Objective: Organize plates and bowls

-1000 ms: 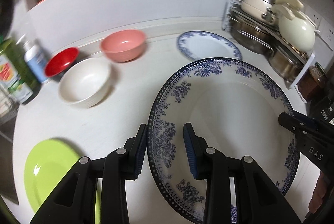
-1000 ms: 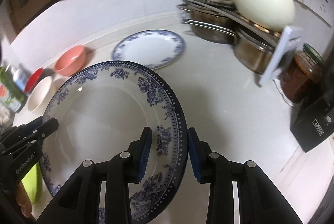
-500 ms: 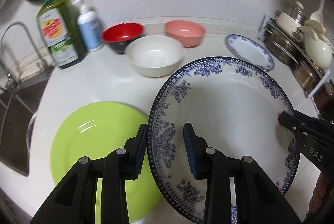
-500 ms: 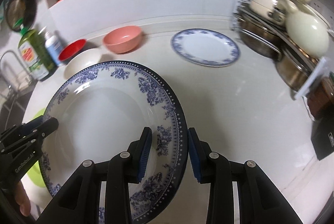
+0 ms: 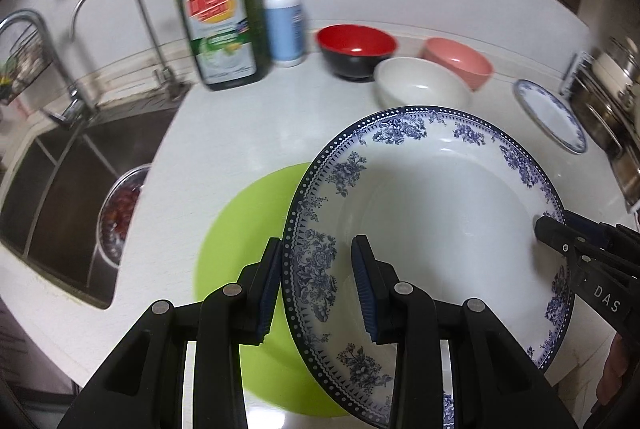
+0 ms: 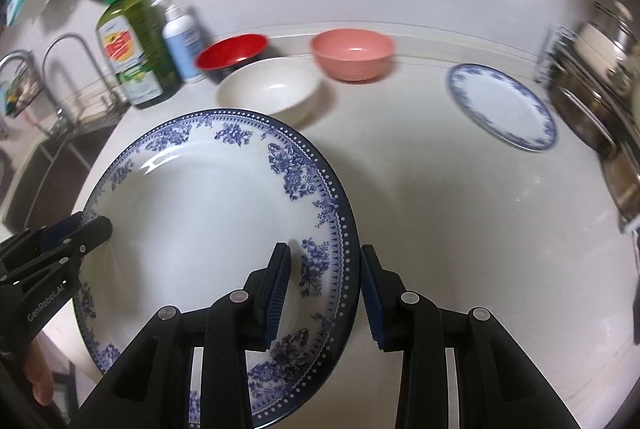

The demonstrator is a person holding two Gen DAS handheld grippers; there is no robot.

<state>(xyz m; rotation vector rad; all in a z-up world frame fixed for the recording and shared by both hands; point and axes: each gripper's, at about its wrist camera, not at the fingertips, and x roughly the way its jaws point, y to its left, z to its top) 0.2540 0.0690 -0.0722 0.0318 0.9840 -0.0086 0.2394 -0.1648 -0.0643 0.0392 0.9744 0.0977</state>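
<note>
A big white plate with blue flowers (image 5: 440, 213) (image 6: 200, 221) hangs above the counter, held by both grippers. My left gripper (image 5: 318, 283) is shut on its left rim, my right gripper (image 6: 326, 289) on its right rim. Under the plate's left side lies a lime green plate (image 5: 244, 249). Behind stand a white bowl (image 5: 420, 85) (image 6: 272, 89), a red bowl (image 5: 356, 47) (image 6: 232, 51) and a pink bowl (image 5: 460, 61) (image 6: 354, 53). A small blue-rimmed plate (image 5: 552, 115) (image 6: 504, 107) lies far right.
A green dish-soap bottle (image 5: 218, 17) and a white pump bottle (image 5: 284, 21) stand at the back left. The sink (image 5: 60, 189) with a tap (image 5: 132, 13) is at the left. A rack of steel pots (image 6: 592, 97) lines the right edge.
Both grippers carried the flowered plate leftward along the counter; it now overlaps the green plate. The sink and bottles came into view, and the pot rack slid to the right edge.
</note>
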